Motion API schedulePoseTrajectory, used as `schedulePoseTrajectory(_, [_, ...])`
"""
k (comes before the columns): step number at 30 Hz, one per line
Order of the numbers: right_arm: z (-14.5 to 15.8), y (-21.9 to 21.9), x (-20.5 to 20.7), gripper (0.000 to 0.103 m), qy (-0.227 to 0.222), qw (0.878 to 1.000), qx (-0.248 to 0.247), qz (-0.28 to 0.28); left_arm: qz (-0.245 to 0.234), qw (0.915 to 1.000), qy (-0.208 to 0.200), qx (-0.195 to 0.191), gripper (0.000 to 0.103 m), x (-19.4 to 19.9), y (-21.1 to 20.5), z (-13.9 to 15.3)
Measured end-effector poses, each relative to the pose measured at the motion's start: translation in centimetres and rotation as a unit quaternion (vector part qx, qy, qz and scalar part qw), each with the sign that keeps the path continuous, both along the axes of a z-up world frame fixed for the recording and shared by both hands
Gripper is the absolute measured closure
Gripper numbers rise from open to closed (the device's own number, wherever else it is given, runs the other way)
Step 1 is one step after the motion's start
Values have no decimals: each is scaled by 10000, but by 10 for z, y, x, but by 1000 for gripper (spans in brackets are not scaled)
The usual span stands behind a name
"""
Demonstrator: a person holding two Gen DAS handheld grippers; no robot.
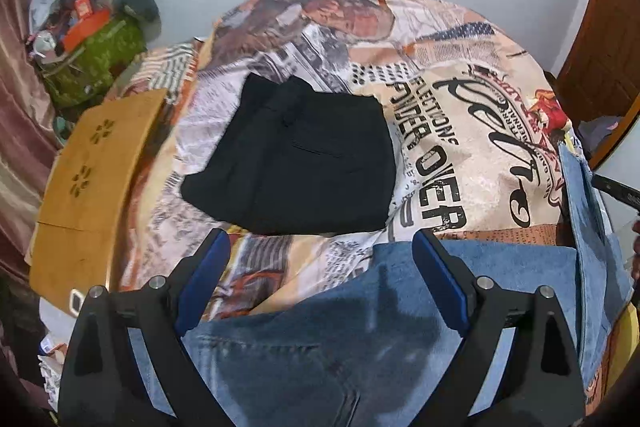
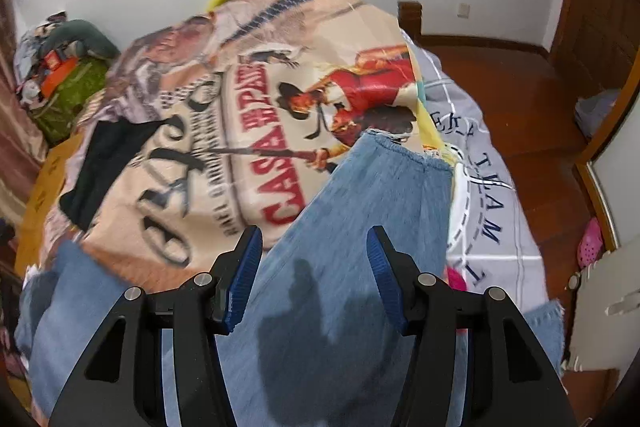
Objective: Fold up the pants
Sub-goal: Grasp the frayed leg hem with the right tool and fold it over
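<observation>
Blue jeans [image 1: 360, 327] lie spread on the printed bedspread [image 1: 460, 115] at the near edge. My left gripper [image 1: 322, 251] hovers just over them, open wide, with nothing pinched between its blue pads. A folded pair of black pants [image 1: 304, 159] rests further back on the bed. In the right wrist view one jeans leg [image 2: 360, 227] runs away from me to its hem [image 2: 404, 149]. My right gripper [image 2: 314, 247] is above that leg, jaws about half apart and open, pads clear of the cloth. The black pants [image 2: 104, 163] show at the left there.
A wooden board [image 1: 100, 167] lies left of the bed, with a pile of clothes and bags [image 1: 92, 39] behind it. A grey quilt [image 2: 488, 195] hangs off the bed's right side over the wooden floor [image 2: 520, 99]. Pink slippers [image 2: 590, 247] sit by the wall.
</observation>
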State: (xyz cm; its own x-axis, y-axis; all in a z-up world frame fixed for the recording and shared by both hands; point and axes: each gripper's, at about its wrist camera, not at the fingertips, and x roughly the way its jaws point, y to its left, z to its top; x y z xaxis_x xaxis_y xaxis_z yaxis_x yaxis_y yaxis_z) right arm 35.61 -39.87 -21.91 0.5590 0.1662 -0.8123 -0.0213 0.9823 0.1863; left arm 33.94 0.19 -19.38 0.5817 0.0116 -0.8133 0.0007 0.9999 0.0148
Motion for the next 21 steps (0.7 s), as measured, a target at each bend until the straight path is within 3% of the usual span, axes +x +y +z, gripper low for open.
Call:
schedulePoseTrajectory(10, [-49,-4,59,57,498,9981,173,-312,-118,9991,417,-19,10,15,-8,-38])
schedulePoseTrajectory(14, [-60,-12,65,73,695,9950,596,-389,-70,9986,521,-40,10,15,-8,-47])
schedulePoseTrajectory(16, [-59,-13,65,89,726,9953,492,-421,-49,9982,604,-5,10,14,-10,-51])
schedulePoseTrajectory(21, [-47,-22,48,95,565,9961,488,-477,-158,9976,668,63,10,3,-18,-47])
